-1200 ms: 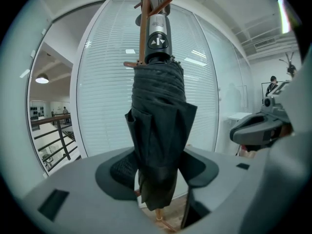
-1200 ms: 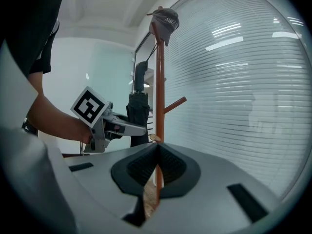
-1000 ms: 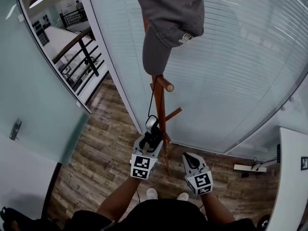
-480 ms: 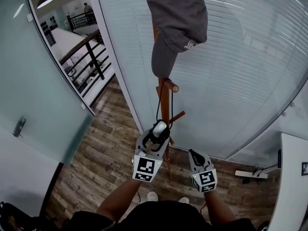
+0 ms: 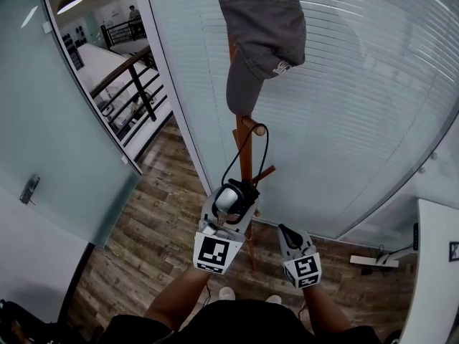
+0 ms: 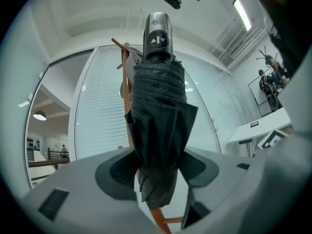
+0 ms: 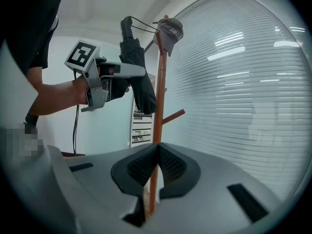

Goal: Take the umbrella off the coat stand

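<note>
The left gripper (image 5: 233,196) is clamped on the folded black umbrella (image 5: 242,192): in the left gripper view the two pads of that gripper (image 6: 156,167) press on either side of the bundled fabric of the umbrella (image 6: 158,116), whose handle end with its silver cap points up and away from the camera. The umbrella is held up beside the pole of the wooden coat stand (image 5: 245,149), close to it, and its thin black cord (image 5: 247,145) arcs up to a short peg (image 5: 251,126) on the stand; whether the loop sits over the peg or just beside it I cannot tell. A grey cap (image 5: 262,27) hangs on the top of the stand, above the peg. In the right gripper view the umbrella (image 7: 139,72) stands nearly upright in the left gripper (image 7: 139,72), just left of the pole (image 7: 158,106), with the cord (image 7: 144,26) stretched across to the stand below the cap (image 7: 170,32). The right gripper (image 5: 289,235) hangs lower, to the right of the stand's foot, touching nothing; its pads (image 7: 146,167) meet with nothing between them, and the pole shows beyond them. White blinds (image 5: 344,106) fill the wall behind the stand.
</note>
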Available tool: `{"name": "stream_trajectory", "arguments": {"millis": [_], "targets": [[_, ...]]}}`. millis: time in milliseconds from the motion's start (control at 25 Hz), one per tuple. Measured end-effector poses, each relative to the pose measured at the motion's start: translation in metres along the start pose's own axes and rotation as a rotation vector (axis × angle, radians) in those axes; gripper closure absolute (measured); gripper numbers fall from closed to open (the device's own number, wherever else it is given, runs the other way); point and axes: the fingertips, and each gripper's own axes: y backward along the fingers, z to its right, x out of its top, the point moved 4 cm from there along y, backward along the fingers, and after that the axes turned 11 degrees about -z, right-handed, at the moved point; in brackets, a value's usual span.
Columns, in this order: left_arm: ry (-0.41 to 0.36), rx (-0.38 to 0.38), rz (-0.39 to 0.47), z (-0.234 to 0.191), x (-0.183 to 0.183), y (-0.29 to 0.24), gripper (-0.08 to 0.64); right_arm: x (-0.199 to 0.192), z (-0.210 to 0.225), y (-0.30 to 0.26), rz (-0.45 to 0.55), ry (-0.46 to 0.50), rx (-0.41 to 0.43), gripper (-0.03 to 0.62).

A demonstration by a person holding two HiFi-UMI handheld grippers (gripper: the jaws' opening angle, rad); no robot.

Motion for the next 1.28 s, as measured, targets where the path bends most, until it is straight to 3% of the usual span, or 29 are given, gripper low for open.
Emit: {"name": "stream_trajectory", "arguments": {"millis": [80, 200, 440, 600, 760, 1040, 1280], "targets": [[0.027, -0.029, 0.093, -0.001, 0.017, 0.006, 0.299, -0.002, -0.001, 0.001, -0.004, 0.000, 0.001, 0.586], [0.062, -0.057, 0.163, -0.001, 0.032, 0.017, 0.299, -0.007, -0.003, 0.003, -0.007, 0.000, 0.005, 0.586], [0.071, -0.081, 0.175, 0.002, 0.028, 0.028, 0.299, -0.008, -0.007, 0.004, 0.000, -0.009, 0.005, 0.586], [0.056, -0.058, 0.121, 0.006, 0.008, 0.031, 0.299, 0.000, -0.012, 0.009, 0.015, -0.009, 0.011, 0.586], [0.046, -0.020, 0.005, 0.007, -0.026, 0.034, 0.299, 0.004, -0.020, 0.010, 0.030, -0.025, 0.031, 0.586], [0.115, 0.004, -0.191, 0.011, -0.083, 0.042, 0.299, 0.003, -0.030, 0.008, 0.037, -0.052, 0.060, 0.586], [0.128, -0.006, -0.312, 0.020, -0.125, 0.044, 0.299, 0.018, -0.023, 0.013, 0.081, -0.193, 0.074, 0.585]]}}
